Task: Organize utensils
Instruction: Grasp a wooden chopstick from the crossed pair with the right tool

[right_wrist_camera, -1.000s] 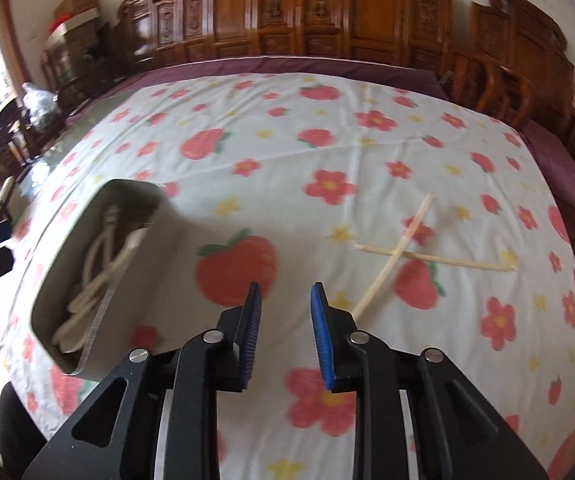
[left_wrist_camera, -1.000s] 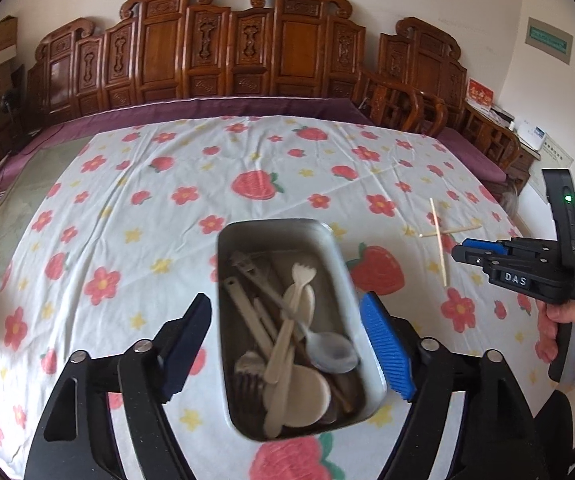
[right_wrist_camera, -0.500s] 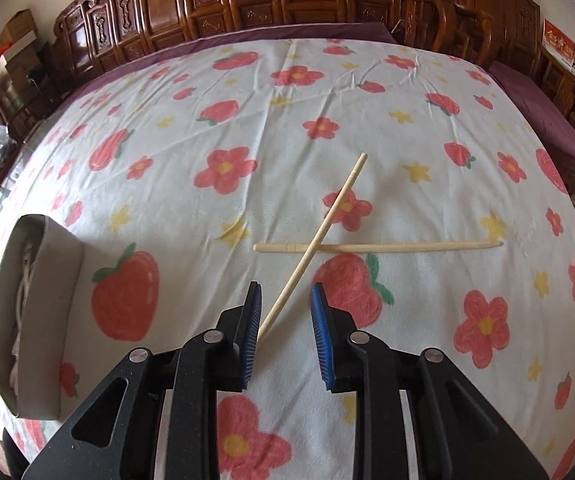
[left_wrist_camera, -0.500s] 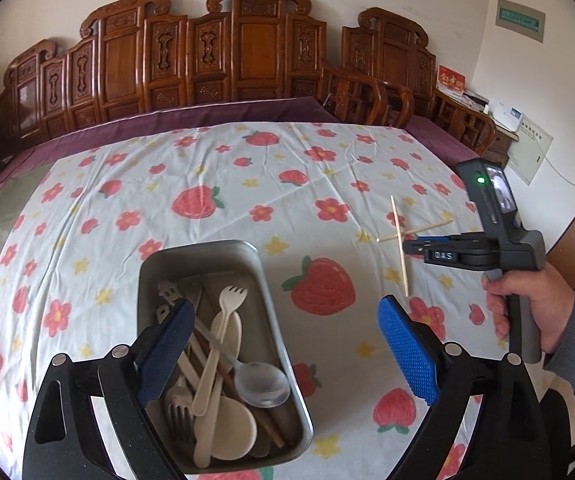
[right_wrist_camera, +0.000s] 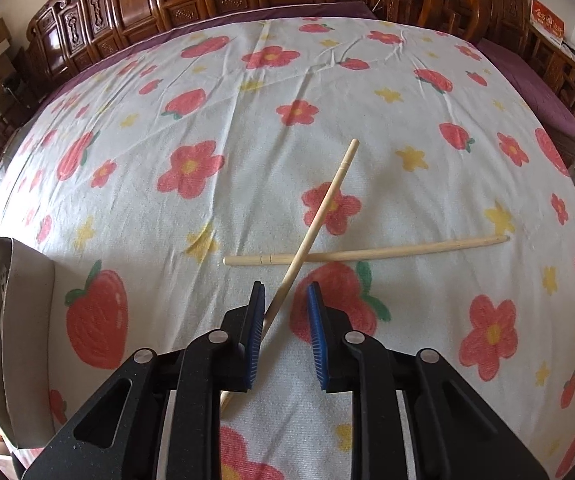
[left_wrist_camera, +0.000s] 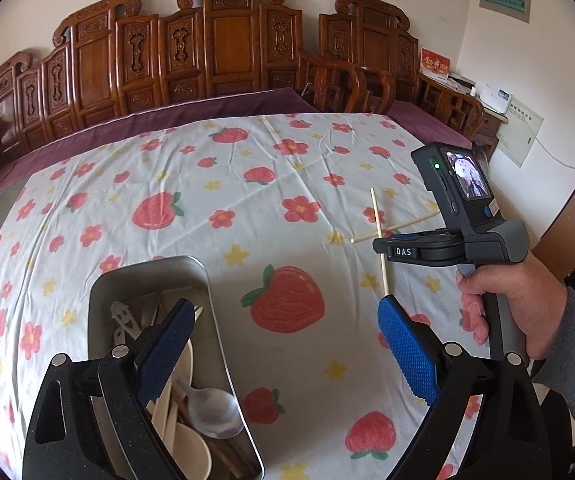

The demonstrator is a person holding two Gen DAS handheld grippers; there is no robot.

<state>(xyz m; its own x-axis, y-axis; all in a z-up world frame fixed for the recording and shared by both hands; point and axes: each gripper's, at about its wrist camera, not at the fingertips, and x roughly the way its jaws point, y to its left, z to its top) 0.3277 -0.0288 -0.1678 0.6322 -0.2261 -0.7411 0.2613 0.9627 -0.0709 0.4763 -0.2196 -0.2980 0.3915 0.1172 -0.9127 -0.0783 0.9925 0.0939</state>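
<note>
Now the upper chopstick (right_wrist_camera: 319, 216) lies between the right gripper's (right_wrist_camera: 286, 320) closing jaws.

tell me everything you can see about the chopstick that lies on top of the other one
The top chopstick is a slim, pale stick that looks like bamboo or light wood, with a faint groove near its far end. It lies slanted on the cloth, crossing over the second chopstick and touching it there. Its near part runs between the blue pads of the right claw, close against the left pad, as the jaws close; it is not yet clamped.
</note>
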